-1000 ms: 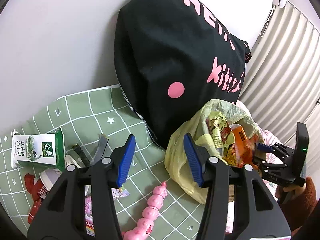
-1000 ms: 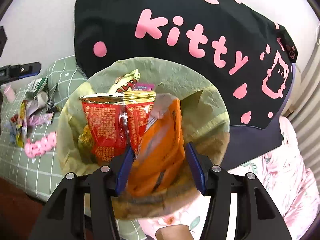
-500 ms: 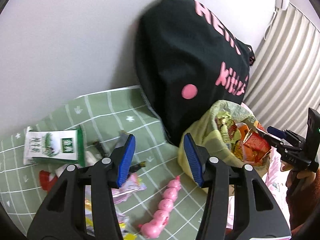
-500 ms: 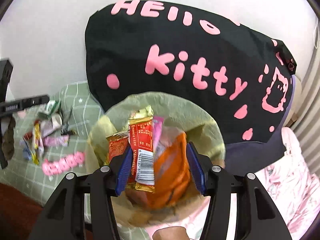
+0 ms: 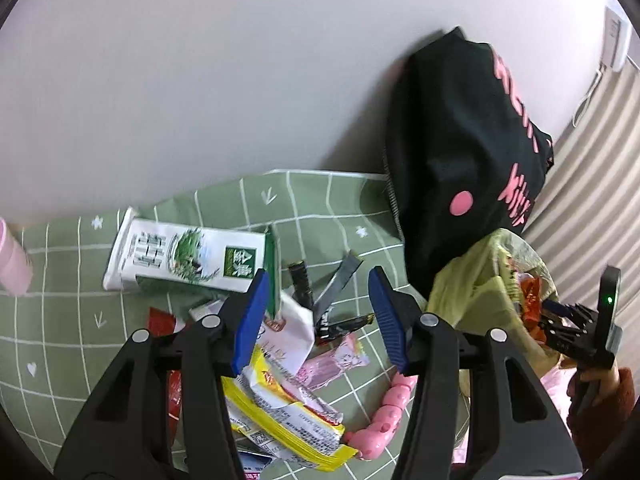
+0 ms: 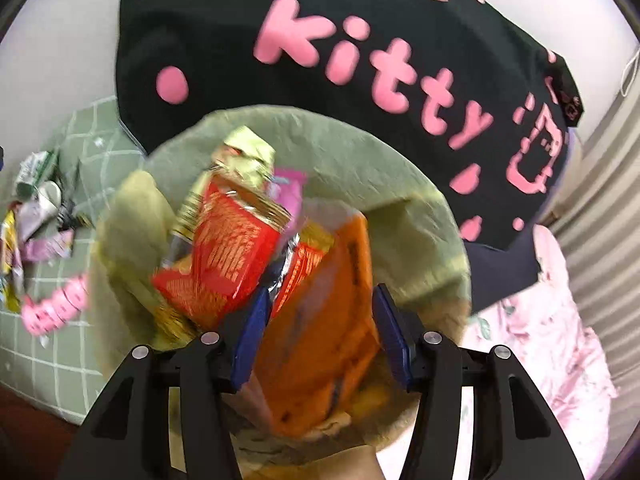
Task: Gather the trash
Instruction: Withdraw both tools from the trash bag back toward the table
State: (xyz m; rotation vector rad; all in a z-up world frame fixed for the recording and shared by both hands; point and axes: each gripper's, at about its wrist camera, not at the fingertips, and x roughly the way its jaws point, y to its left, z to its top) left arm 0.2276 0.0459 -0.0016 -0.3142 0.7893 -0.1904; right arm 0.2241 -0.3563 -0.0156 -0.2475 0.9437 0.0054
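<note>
My left gripper (image 5: 316, 312) is open and empty above a pile of trash on the green checked cloth (image 5: 60, 340): a white and green milk carton (image 5: 184, 256), a yellow wrapper (image 5: 280, 416), a pink wrapper (image 5: 332, 364), dark sachets (image 5: 316, 292). The yellow-green trash bag (image 5: 472, 292) stands at the right, full of wrappers. My right gripper (image 6: 320, 328) is open over the bag's mouth (image 6: 360, 168), its jaws either side of an orange packet (image 6: 320, 332), next to a red wrapper (image 6: 224, 256). The right gripper also shows in the left wrist view (image 5: 560, 320).
A black Hello Kitty bag (image 5: 460, 152) leans on the white wall behind the trash bag. A pink beaded toy (image 5: 384, 408) lies on the cloth near the bag. A pink cylinder (image 5: 12, 260) stands at the far left. Pink floral bedding (image 6: 552, 340) and a striped curtain are at the right.
My left gripper swung left and down, from the bag toward the trash pile. My right gripper dropped closer into the bag; the red wrapper shifted left inside it.
</note>
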